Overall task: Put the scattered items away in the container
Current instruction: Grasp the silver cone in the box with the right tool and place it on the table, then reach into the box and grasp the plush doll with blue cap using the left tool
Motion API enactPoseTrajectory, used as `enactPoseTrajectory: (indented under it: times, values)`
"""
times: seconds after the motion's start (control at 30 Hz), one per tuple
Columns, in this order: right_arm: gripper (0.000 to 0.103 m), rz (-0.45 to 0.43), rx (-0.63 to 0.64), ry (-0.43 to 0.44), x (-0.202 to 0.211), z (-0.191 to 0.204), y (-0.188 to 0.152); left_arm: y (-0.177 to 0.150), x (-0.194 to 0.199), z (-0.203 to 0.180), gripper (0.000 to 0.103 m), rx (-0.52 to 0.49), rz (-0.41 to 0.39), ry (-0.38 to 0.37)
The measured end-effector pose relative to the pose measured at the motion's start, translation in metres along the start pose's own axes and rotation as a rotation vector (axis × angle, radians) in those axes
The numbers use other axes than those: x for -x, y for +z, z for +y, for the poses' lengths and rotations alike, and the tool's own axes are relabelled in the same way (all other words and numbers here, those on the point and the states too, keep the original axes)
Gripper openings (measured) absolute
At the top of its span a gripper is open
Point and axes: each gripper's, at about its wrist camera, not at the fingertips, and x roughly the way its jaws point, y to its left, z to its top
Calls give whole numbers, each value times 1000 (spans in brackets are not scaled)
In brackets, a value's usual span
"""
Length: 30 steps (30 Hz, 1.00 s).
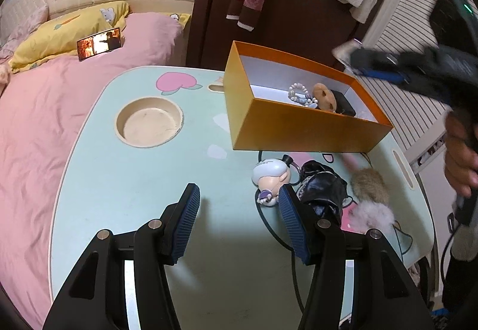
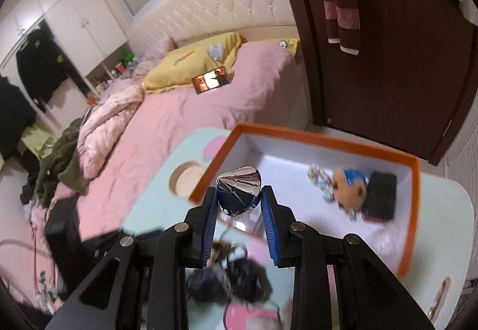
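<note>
On the pale green table stands one orange box, its long side running away toward the dark door, and three things lie inside it: a bead bracelet, a tan figure and a black block, bunched at one end. Four more things sit loose on the table just in front of the box's near wall: one small doll keychain with a pale cap, one crumpled black bundle, one brown fur pompom and one grey fur pompom. The right gripper has its jaws clamped on one shiny silver cone, a pad on each flank; the cone's axis lies across the view, its tip pointing left and its wide rounded end to the right, and it juts past the fingertips, over the box's near corner. The left gripper hovers over bare table with its jaws held apart and nothing between them; the doll keychain lies just beside the right-hand pad, outside the gap. One phone with a lit screen rests on the pink bed.
</note>
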Motion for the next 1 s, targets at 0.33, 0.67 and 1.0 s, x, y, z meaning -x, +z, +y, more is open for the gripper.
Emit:
enactPoseTrajectory:
  times: [0.33,0.67,1.0]
  values:
    - [28,118,-46,-55,-16,-16,-67,2,-1,-10,56,-9,10,-7]
    - [28,127,-71,-81,-25,-25,-90,15,3,-13,56,-36,5,12]
    - [43,18,-139,-86,5,-43,-87,42,6,-23,56,-100,2,-5]
